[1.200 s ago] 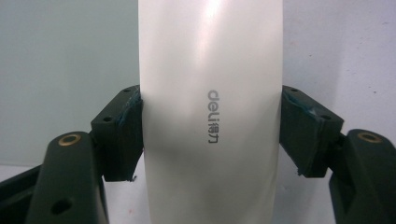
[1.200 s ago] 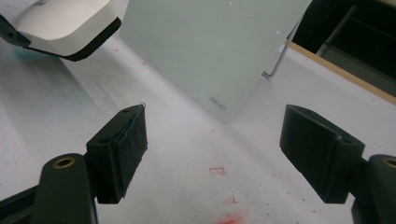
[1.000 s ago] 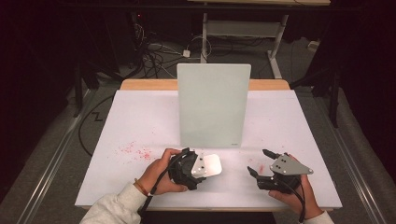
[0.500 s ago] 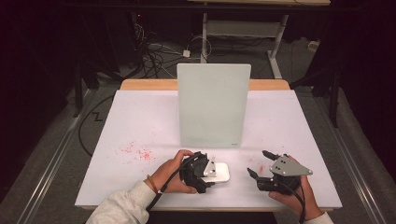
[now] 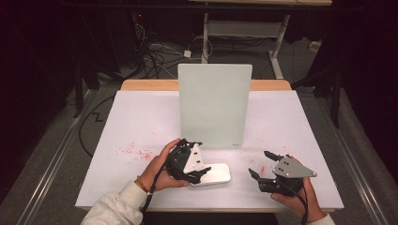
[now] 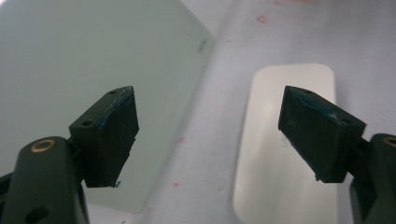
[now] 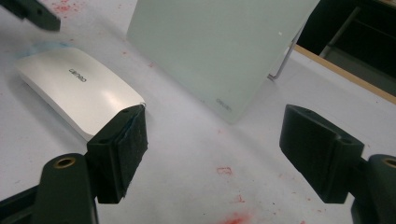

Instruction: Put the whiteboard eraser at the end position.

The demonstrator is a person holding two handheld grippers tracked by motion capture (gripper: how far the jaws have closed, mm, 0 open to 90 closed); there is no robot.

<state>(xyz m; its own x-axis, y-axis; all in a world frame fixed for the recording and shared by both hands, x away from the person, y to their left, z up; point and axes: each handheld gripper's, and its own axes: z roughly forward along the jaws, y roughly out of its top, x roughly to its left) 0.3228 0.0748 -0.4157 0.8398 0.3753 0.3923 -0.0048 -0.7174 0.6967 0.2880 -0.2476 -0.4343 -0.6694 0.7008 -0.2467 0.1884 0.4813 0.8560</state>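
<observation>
Left gripper over white slab, right gripper idle on the table.

White table (image 5: 141, 117) with red specks, dark room behind, cables on the floor, pale upright panel (image 5: 214, 105) standing mid-table. Left gripper (image 5: 199, 161) tilted over the near-left end of the flat white slab (image 5: 217, 172), jaws spread wide, gripping nothing; slab lies just in front of the panel. Right gripper (image 5: 260, 164) low, well right of the slab, jaws released and empty. Slab's left end is hidden under the left gripper; its small logo is unreadable.
</observation>
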